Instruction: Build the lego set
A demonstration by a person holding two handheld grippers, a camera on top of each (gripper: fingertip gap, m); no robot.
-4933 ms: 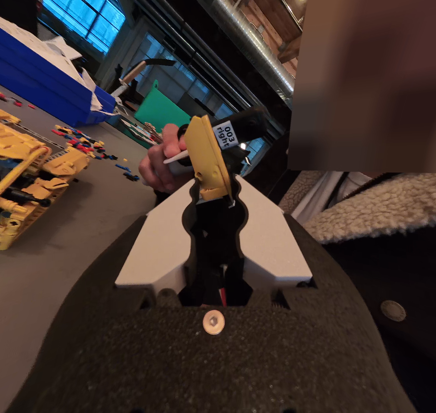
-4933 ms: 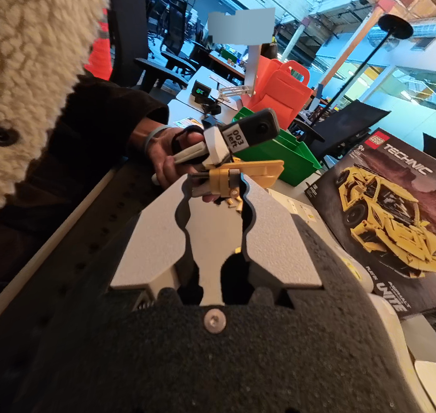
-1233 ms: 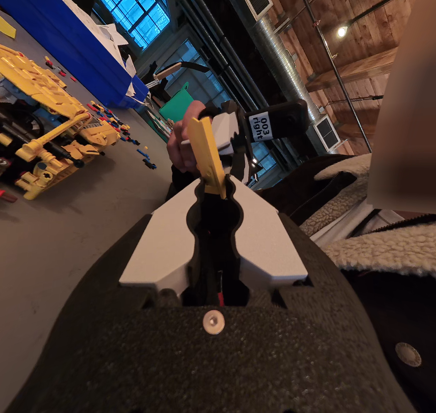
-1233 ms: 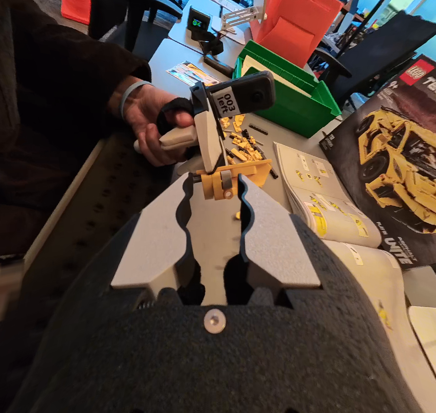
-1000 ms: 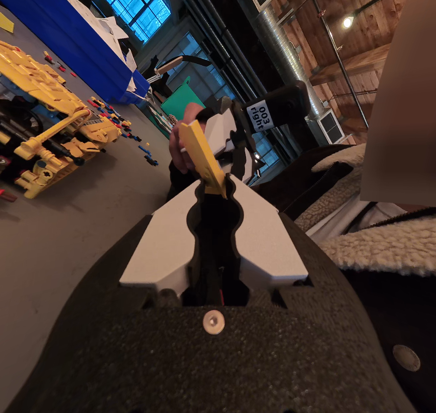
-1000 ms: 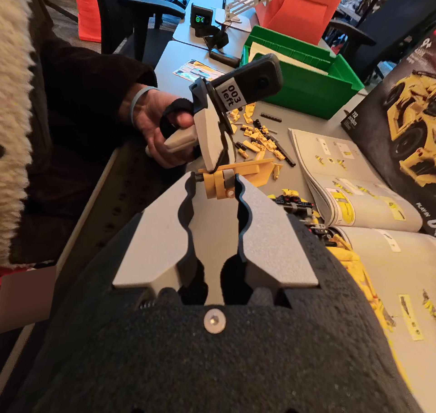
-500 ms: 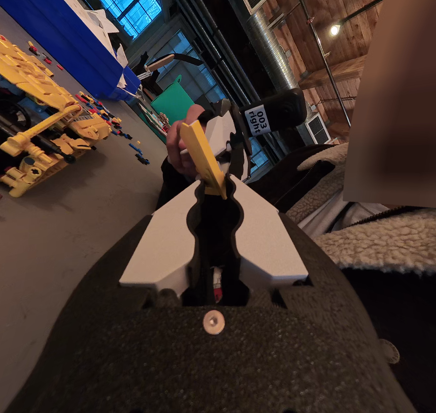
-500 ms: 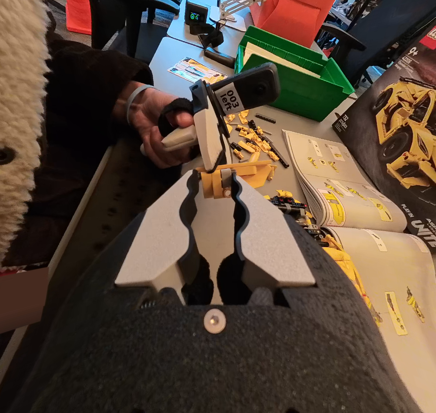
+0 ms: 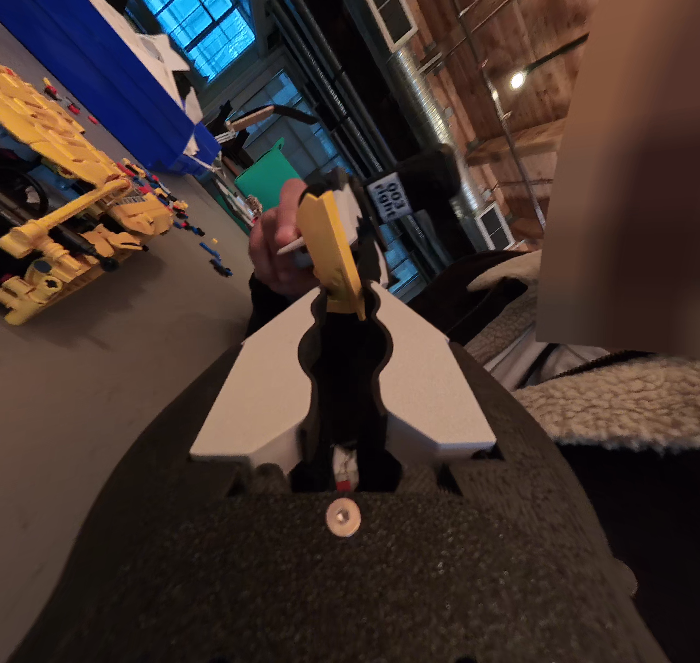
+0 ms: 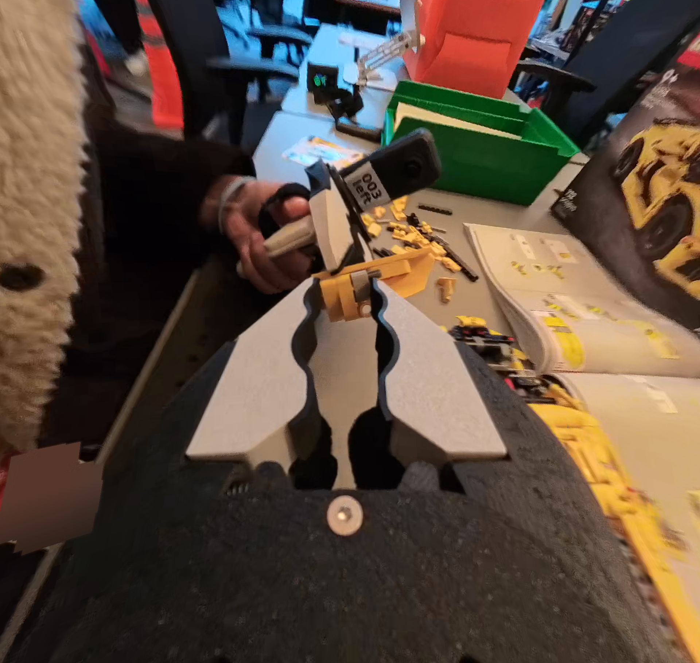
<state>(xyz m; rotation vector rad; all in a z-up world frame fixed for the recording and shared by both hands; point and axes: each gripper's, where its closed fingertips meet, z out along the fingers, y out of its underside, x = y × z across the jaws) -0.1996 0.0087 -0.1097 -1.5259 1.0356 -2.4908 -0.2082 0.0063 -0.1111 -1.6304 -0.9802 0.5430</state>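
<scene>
A grey tabletop (image 10: pixel 488 304) carries loose yellow and black pieces (image 10: pixel 413 232), an open instruction booklet (image 10: pixel 568 304), a green bin (image 10: pixel 481 160) and a part-built yellow model (image 9: pixel 64 228).

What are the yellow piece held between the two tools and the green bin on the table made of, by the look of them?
The yellow piece looks like hard moulded plastic: smooth, evenly coloured, with crisp edges and a dull sheen. The green bin also appears to be rigid plastic, with one solid colour, thick straight walls and a slightly glossy face. Neither shows grain or weave.
</scene>
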